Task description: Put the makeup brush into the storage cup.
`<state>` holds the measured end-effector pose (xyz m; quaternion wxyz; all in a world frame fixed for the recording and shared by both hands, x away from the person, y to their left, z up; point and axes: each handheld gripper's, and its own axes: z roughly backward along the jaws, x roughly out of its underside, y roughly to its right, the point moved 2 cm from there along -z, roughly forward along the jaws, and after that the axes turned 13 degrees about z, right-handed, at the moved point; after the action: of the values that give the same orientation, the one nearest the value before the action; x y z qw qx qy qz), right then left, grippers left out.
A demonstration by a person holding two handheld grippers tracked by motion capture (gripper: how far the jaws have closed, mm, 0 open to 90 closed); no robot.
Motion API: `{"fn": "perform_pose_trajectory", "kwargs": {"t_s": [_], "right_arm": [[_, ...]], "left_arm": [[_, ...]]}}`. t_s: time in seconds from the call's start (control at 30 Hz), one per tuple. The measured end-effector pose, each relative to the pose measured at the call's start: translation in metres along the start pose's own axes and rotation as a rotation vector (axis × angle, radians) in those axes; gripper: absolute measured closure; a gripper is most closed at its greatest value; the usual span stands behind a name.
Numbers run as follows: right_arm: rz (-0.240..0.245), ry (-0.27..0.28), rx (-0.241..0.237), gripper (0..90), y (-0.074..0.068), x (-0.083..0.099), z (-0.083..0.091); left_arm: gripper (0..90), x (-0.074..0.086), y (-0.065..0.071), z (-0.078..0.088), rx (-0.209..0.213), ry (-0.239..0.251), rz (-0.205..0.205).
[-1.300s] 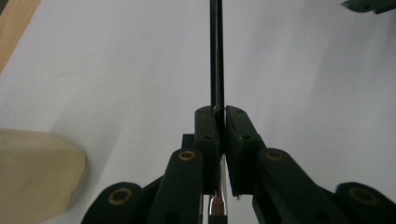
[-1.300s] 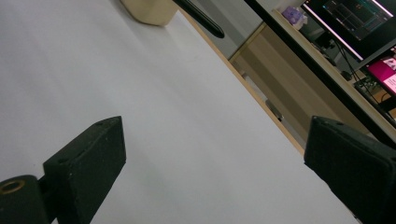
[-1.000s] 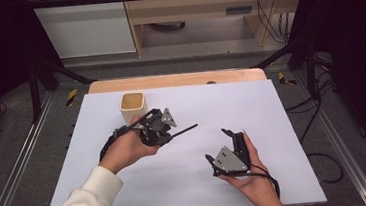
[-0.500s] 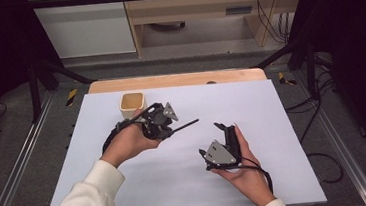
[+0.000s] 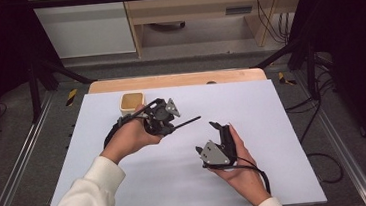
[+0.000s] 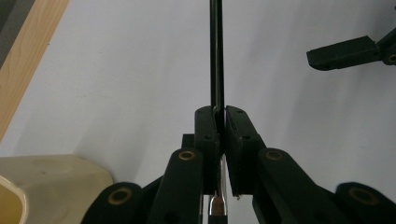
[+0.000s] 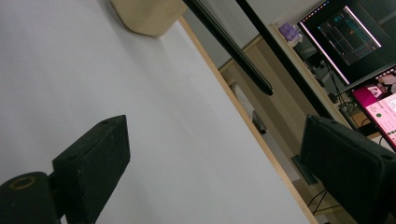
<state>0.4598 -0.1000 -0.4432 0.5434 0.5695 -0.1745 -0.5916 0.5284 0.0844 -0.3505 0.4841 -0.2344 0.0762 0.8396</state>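
While clamped, black rod rightward, near level

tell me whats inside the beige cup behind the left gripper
From the high view, the beige cup shows a flat tan-brown inside, nothing sticking out. Whether that is contents or the bare bottom I cannot tell; the left gripper partly covers its front.

The left gripper is clamped tight; the right gripper (held just beside it) gapes wide.
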Motion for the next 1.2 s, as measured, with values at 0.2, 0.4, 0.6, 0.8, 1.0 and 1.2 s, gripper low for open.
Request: {"fn": "perform_pose_trajectory", "kwargs": {"t_s": [0.2, 0.4, 0.6, 0.8, 1.0, 1.2], "right_arm": [[0.015, 0.001, 0.006, 14.4, -0.001, 0.0, -0.002], [0.073, -0.005, 0.009, 17.6, -0.004, -0.001, -0.005], [0.094, 0.006, 0.02, 22.7, -0.006, -0.004, -0.007], [0.076, 0.029, 0.02, 26.8, -0.008, -0.008, -0.011], [0.062, 0.042, 0.004, 29.7, -0.008, -0.011, -0.015], [0.068, 0.055, -0.006, 33.5, -0.011, -0.016, -0.018]], "left_arm": [[83.9, 0.001, 0.004, -0.004, 0.004, -0.008, -0.009], [83.9, 0.0, 0.007, -0.006, 0.008, -0.011, -0.02], [83.9, 0.002, 0.011, -0.011, 0.012, -0.025, -0.026], [83.9, 0.005, 0.013, -0.015, 0.022, -0.023, -0.018], [83.9, 0.008, 0.014, -0.015, 0.029, -0.025, -0.02], [83.9, 0.009, 0.015, -0.016, 0.035, -0.027, -0.023]]}}
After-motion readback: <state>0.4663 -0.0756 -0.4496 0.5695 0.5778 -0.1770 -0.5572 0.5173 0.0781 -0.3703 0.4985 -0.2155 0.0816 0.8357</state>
